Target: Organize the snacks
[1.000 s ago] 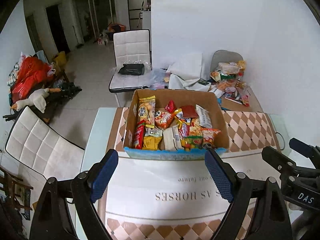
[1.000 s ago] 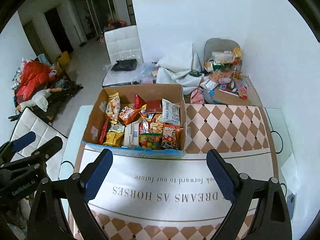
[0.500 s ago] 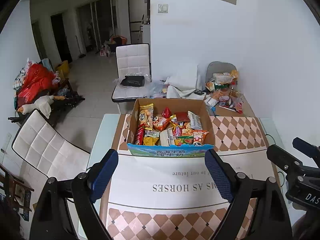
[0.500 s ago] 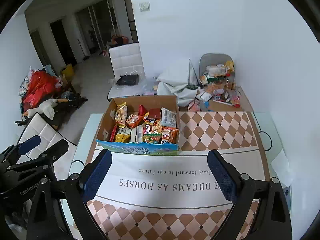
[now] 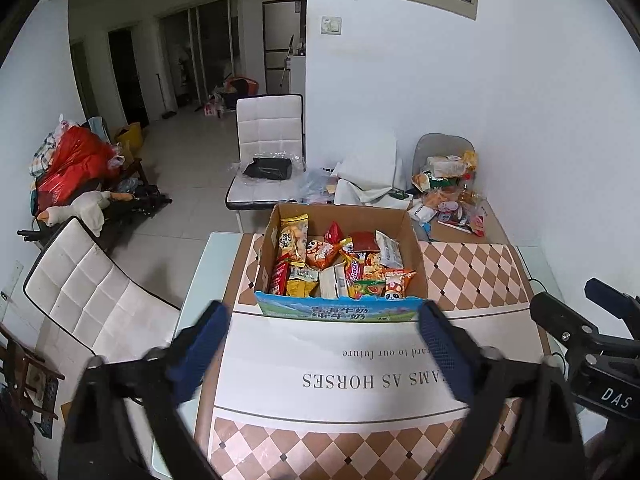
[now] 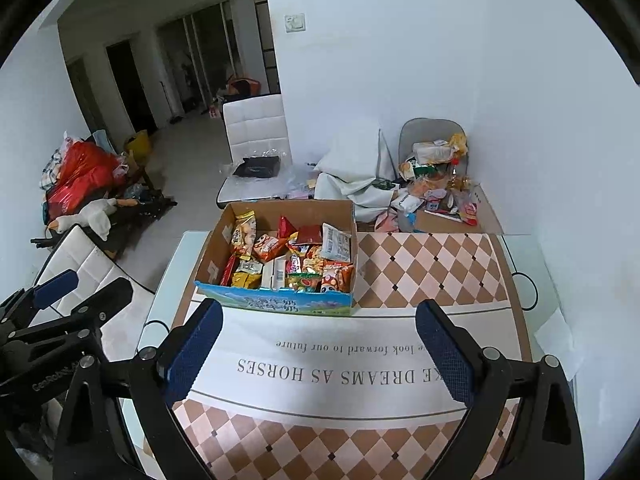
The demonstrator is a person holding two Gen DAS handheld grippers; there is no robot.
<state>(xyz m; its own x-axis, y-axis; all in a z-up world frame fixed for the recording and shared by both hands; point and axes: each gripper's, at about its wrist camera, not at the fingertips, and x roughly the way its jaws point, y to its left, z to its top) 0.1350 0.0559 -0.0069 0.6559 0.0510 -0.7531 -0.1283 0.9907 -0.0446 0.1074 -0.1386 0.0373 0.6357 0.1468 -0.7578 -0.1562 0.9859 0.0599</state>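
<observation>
A cardboard box (image 5: 412, 254) with a blue front panel stands at the far side of the table. It also shows in the right wrist view (image 6: 214, 252). It is packed with several snack packets (image 5: 340, 264), also in the right wrist view (image 6: 288, 256). My left gripper (image 5: 322, 340) is open and empty, held above the table on the near side of the box. My right gripper (image 6: 318, 340) is open and empty, beside it to the right. Each gripper shows at the edge of the other's view.
The table carries a checkered cloth (image 6: 432, 264) with a white printed band. White chairs stand at the left (image 5: 88, 292) and behind the box (image 5: 268, 132). A pile of loose snacks (image 5: 444, 188) lies on a surface past the table's far right corner.
Both grippers have pulled back and risen from the box, which now looks smaller and farther. Both stay open and empty.
</observation>
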